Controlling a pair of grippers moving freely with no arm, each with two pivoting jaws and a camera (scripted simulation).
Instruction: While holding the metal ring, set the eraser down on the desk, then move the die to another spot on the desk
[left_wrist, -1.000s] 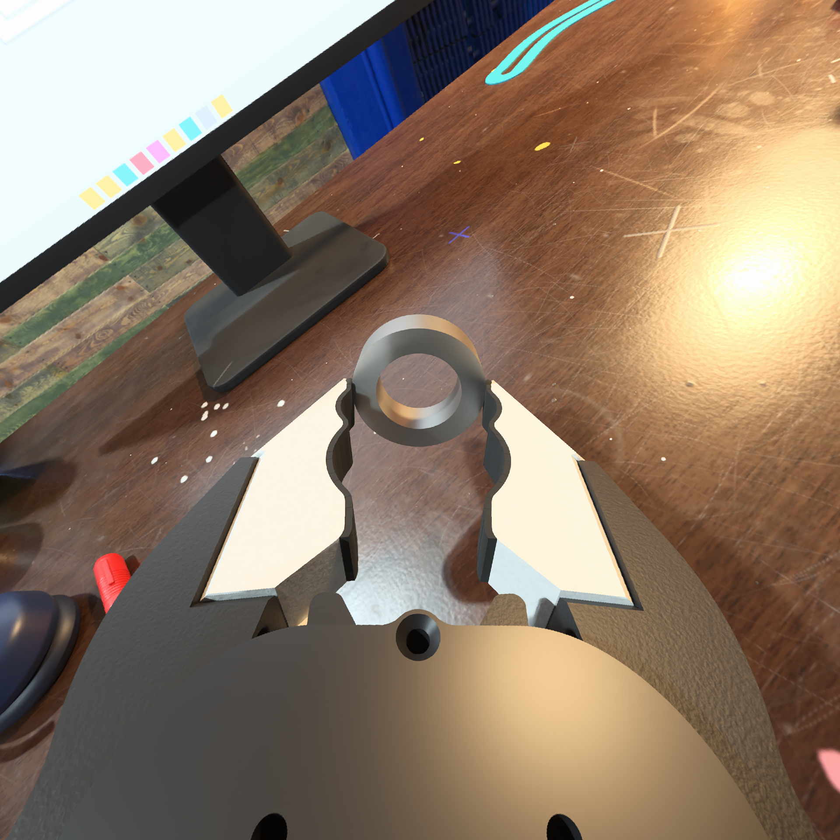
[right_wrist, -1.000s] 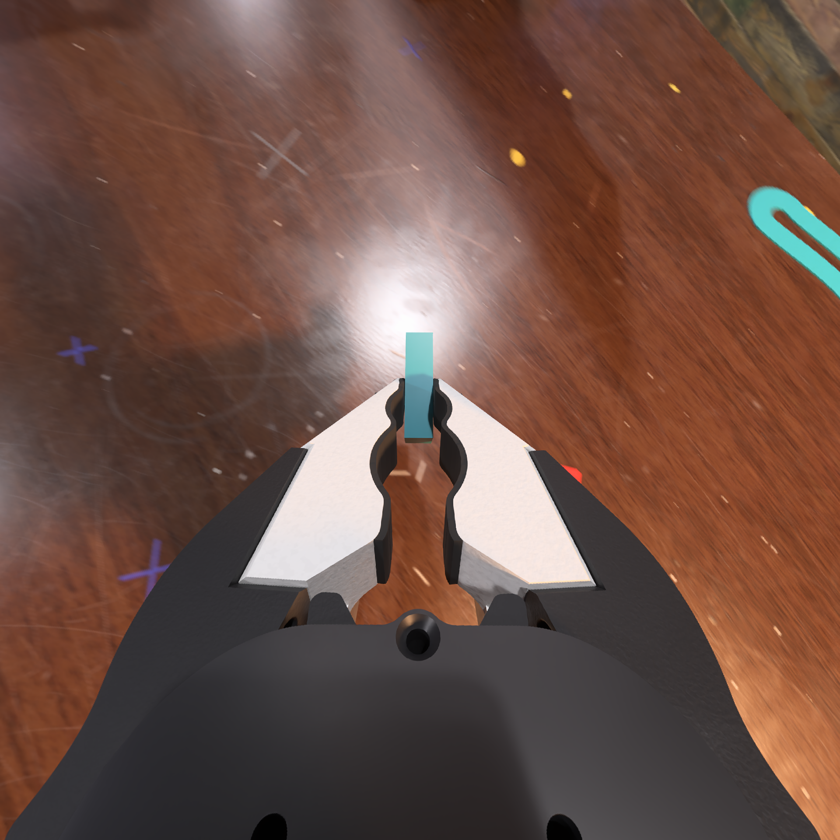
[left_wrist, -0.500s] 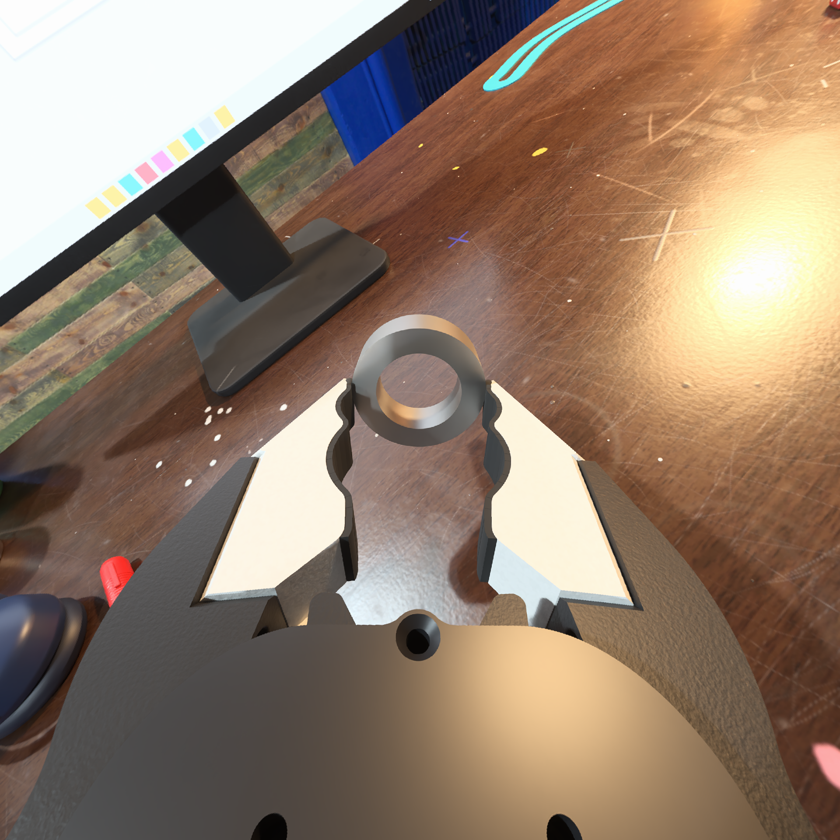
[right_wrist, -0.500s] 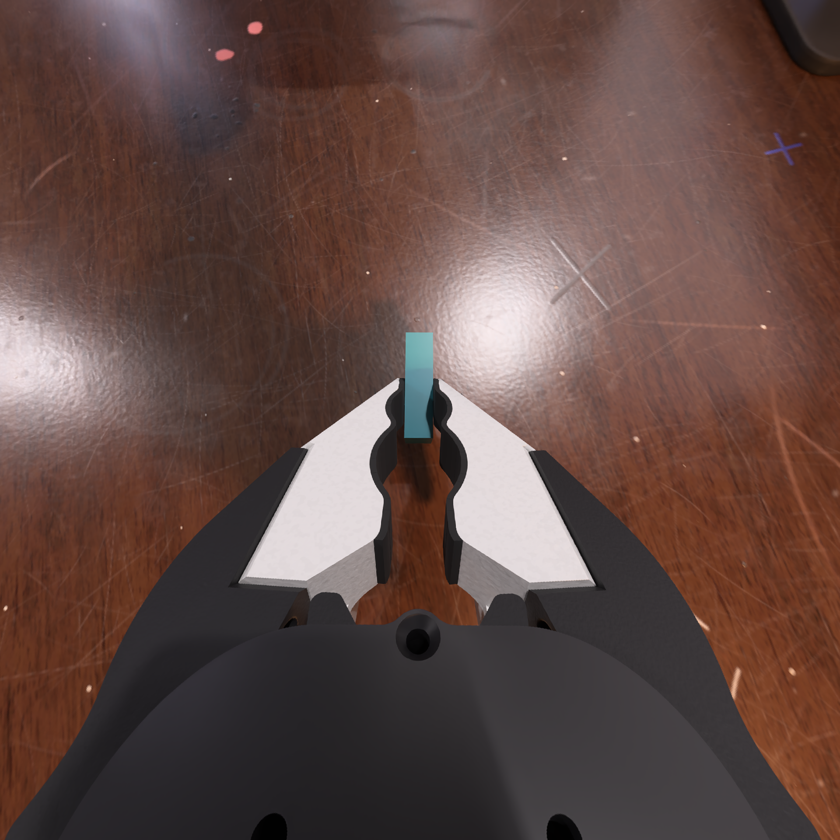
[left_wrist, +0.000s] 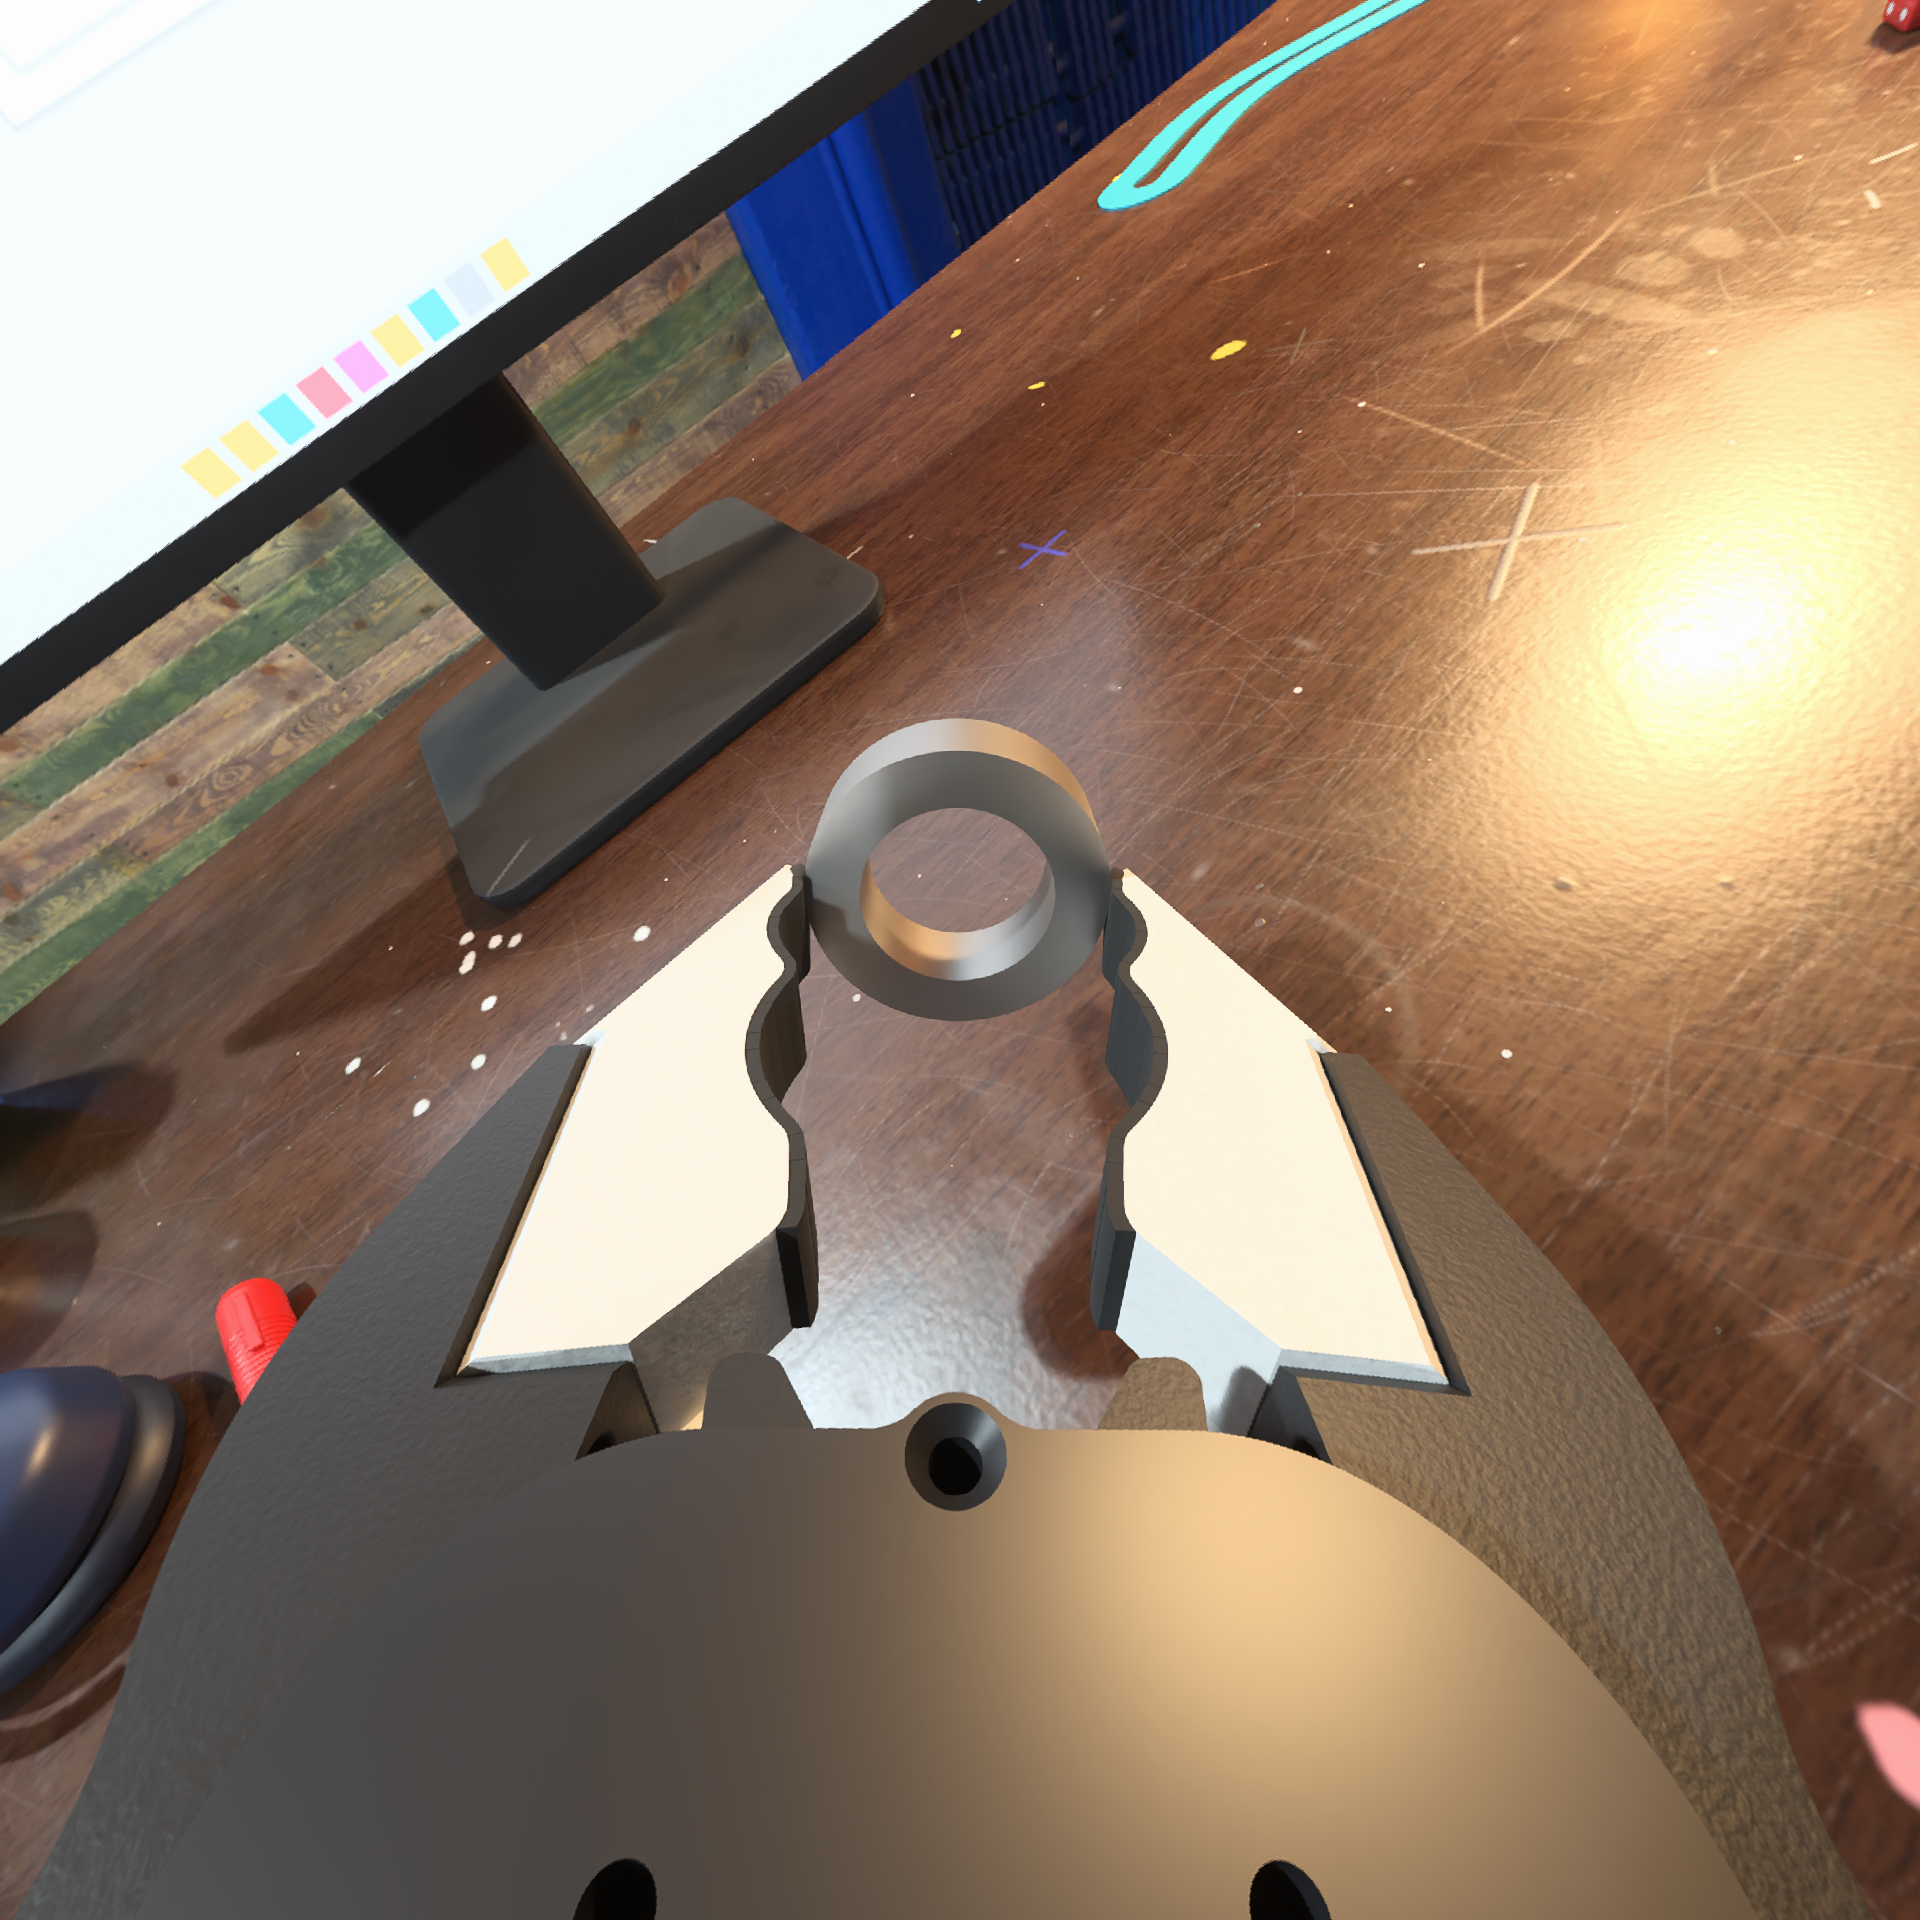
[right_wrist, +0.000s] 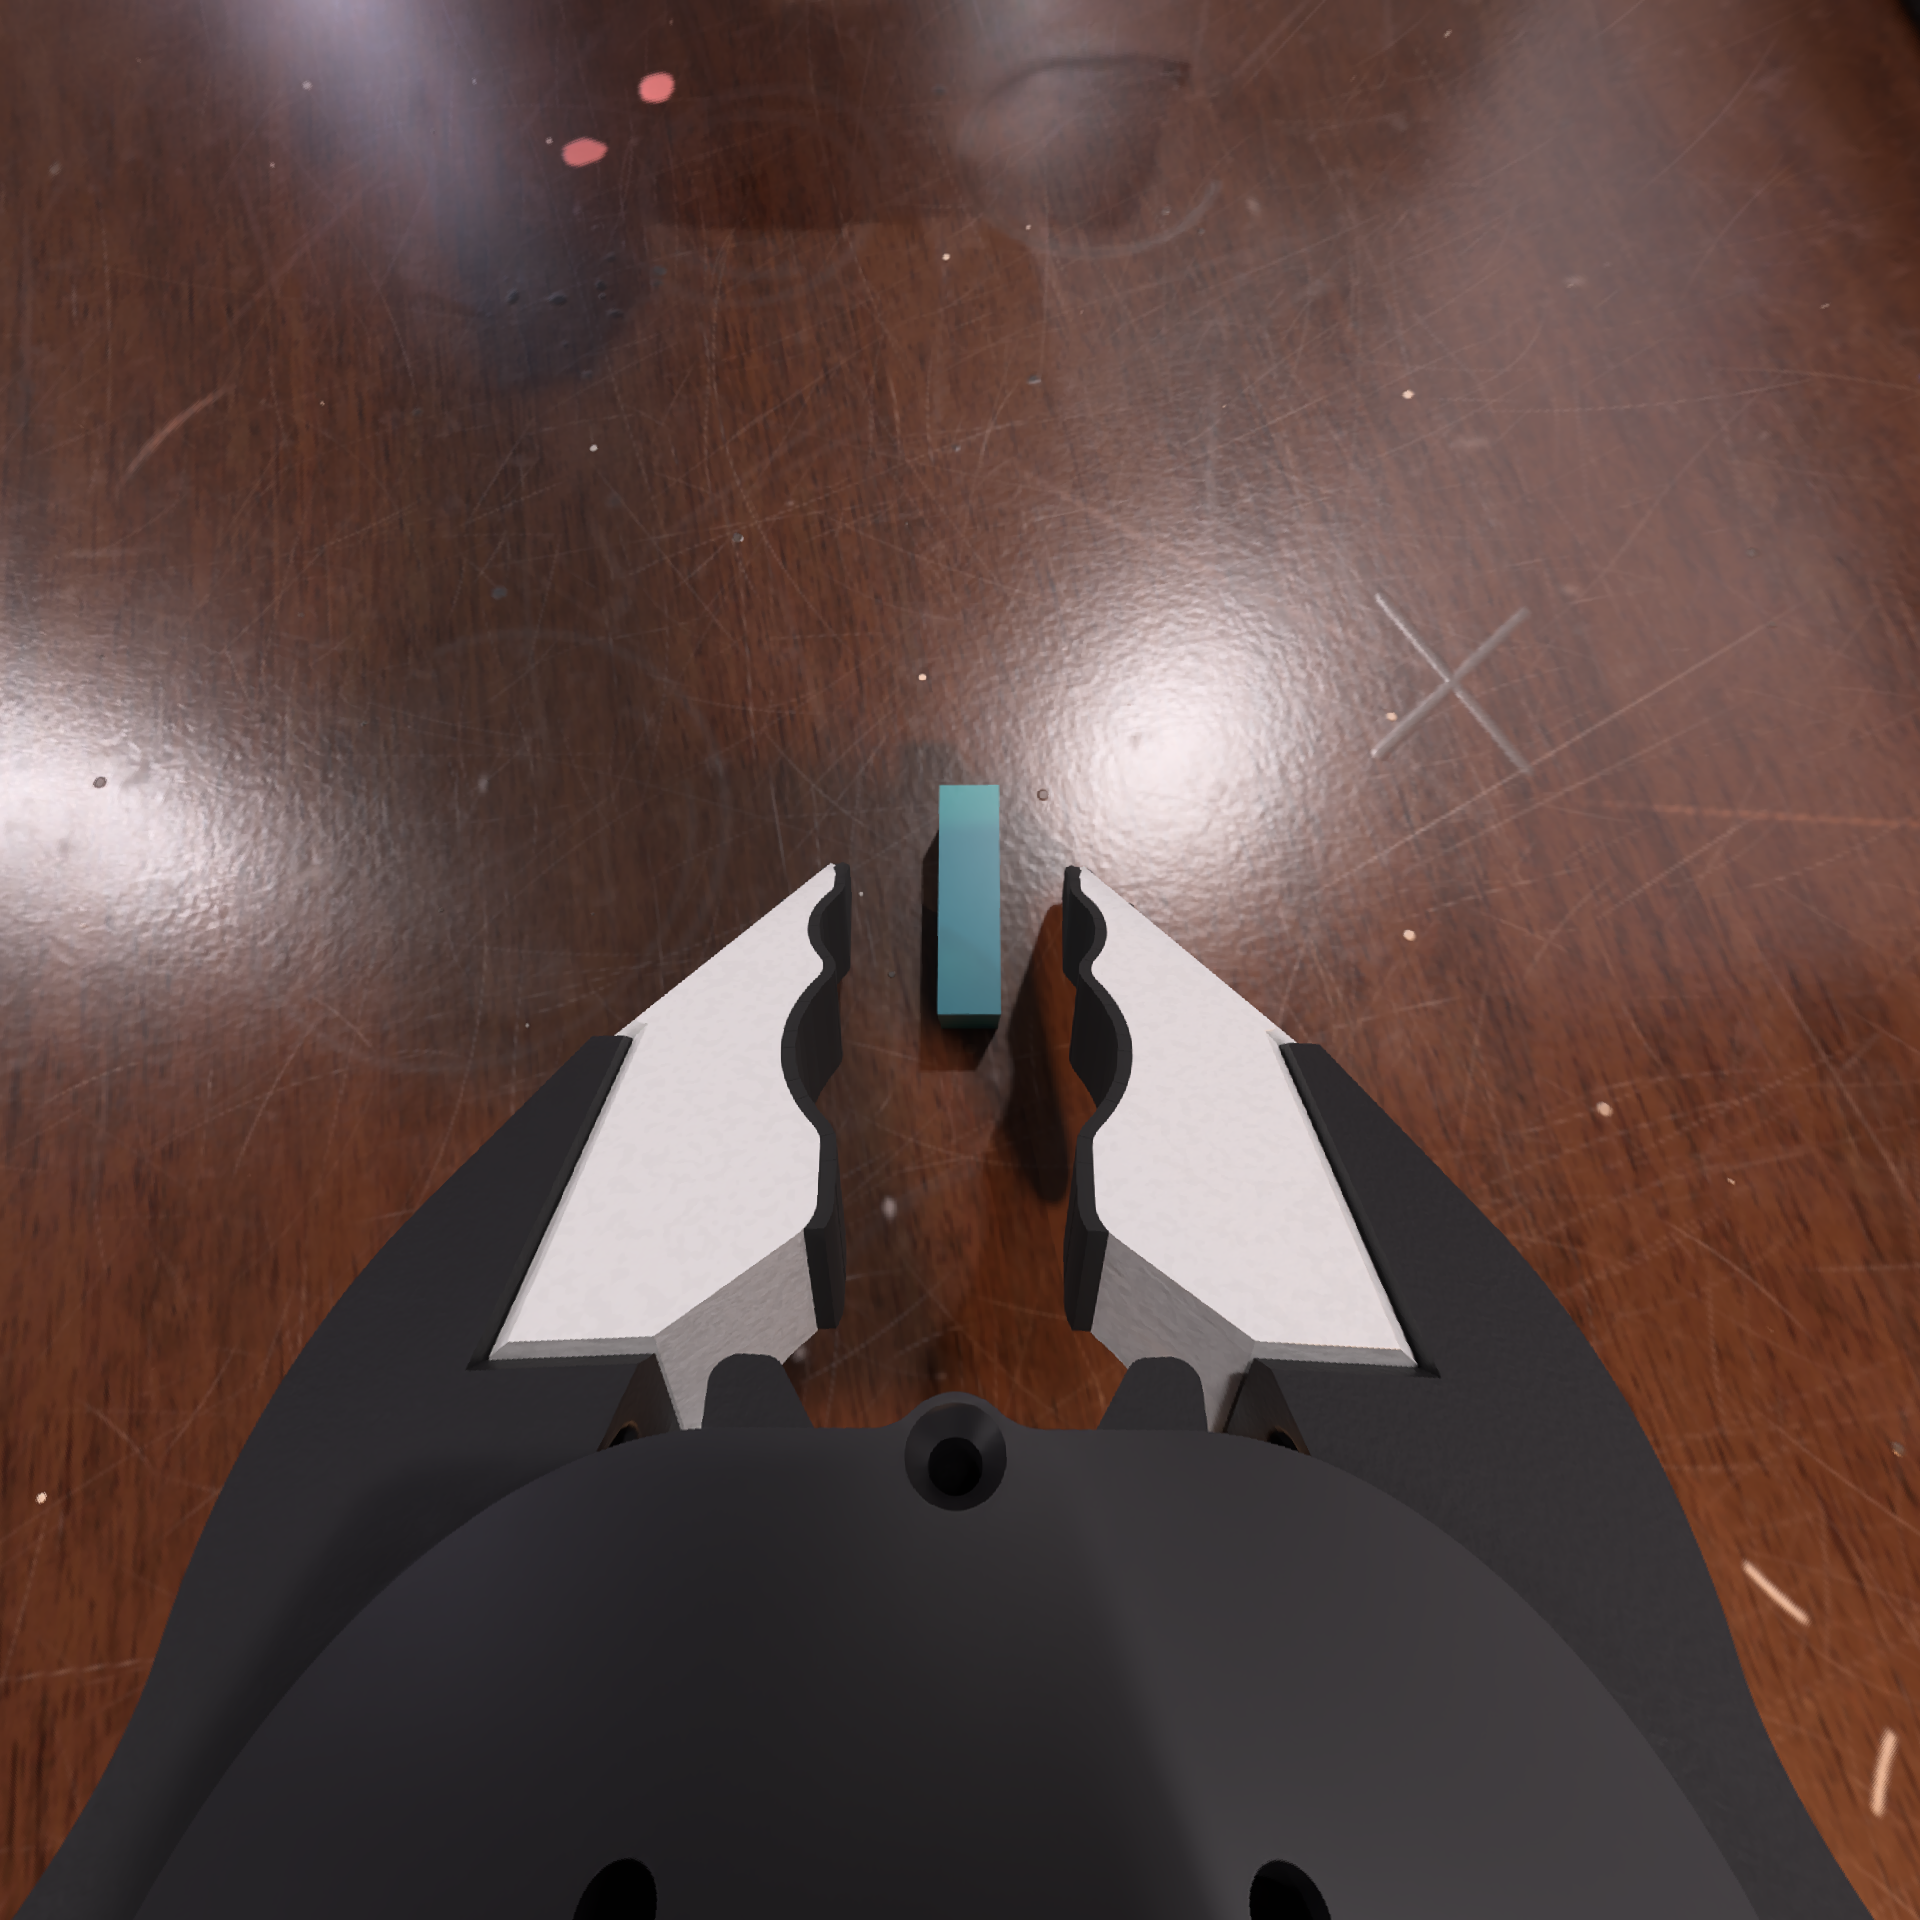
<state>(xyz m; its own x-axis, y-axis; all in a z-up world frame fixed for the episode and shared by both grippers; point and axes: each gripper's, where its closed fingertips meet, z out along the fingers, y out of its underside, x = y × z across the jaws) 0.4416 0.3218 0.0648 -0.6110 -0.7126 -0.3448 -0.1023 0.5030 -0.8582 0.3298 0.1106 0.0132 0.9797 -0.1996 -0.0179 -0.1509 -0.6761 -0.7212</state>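
My left gripper (left_wrist: 956, 878) is shut on the grey metal ring (left_wrist: 951, 971) and holds it above the brown desk (left_wrist: 1455, 935). In the right wrist view my right gripper (right_wrist: 956, 883) is open. The teal eraser (right_wrist: 968, 914) stands on its narrow edge on the desk between the fingertips, touching neither. A small red thing at the far top right of the left wrist view may be the die (left_wrist: 1899, 15); it is too small to tell.
A monitor (left_wrist: 312, 156) on a dark stand (left_wrist: 623, 707) is at the back left. A red cap (left_wrist: 255, 1335) and a dark blue rounded object (left_wrist: 62, 1475) lie at the left. A teal loop (left_wrist: 1226, 104) lies at the far edge.
My right gripper has opened and let go of the eraser, which now rests on the desk. The left gripper has drifted only slightly with the ring.
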